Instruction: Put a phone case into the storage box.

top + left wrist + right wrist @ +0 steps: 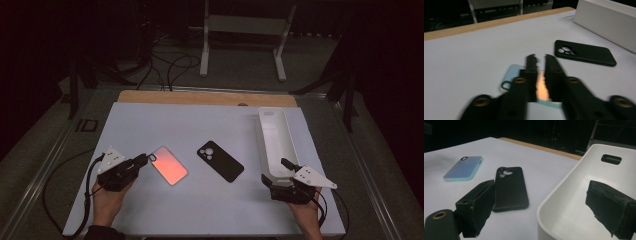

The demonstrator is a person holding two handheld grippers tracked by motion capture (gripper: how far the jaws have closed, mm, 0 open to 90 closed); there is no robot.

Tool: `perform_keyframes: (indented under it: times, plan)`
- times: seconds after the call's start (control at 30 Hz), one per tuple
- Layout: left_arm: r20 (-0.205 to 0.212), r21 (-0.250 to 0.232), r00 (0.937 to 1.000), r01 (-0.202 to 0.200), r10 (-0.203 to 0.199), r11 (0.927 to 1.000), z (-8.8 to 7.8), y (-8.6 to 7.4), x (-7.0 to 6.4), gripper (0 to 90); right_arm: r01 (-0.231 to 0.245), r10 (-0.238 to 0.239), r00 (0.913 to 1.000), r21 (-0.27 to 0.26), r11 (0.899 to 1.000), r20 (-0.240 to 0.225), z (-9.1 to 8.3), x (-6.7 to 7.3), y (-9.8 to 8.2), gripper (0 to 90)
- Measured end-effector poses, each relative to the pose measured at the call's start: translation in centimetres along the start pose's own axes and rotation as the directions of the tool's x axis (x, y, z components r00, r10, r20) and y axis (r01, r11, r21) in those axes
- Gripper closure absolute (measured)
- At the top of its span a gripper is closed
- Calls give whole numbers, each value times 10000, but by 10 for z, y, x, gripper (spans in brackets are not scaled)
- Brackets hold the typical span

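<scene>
A pink-to-teal iridescent phone case lies flat on the white tabletop, left of centre. A black phone case lies to its right. My left gripper rests at the iridescent case's near-left corner. In the left gripper view its jaws stand nearly together over that case, shut, and nothing shows pinched between them. My right gripper is open at the near end of the white bin. In the right gripper view its jaws straddle the bin's rim, one outside and one inside.
The long white bin stands along the table's right side with a handle slot in its far end. A wooden strip edges the table's far side. Cables and a white stand lie on the floor beyond.
</scene>
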State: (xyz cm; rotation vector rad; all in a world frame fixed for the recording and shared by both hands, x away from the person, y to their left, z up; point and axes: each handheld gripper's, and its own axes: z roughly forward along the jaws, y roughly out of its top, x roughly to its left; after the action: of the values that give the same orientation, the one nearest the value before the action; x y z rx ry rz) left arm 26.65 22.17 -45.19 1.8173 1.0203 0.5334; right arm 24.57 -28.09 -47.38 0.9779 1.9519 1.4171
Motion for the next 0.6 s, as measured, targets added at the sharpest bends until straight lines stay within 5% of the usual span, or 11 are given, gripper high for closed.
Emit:
perform_keyframes:
  times: [0.23, 0.6]
  plan:
    - [531, 578, 9979, -403, 373, 9975, 36, 8, -14, 899, -10, 10, 10000, 1, 10000, 67, 1, -1, -1, 94]
    - [854, 948, 9963, -212, 131, 9953, 71, 8, -20, 900, 3, -3, 10000, -19, 10000, 76, 2, -2, -1, 94]
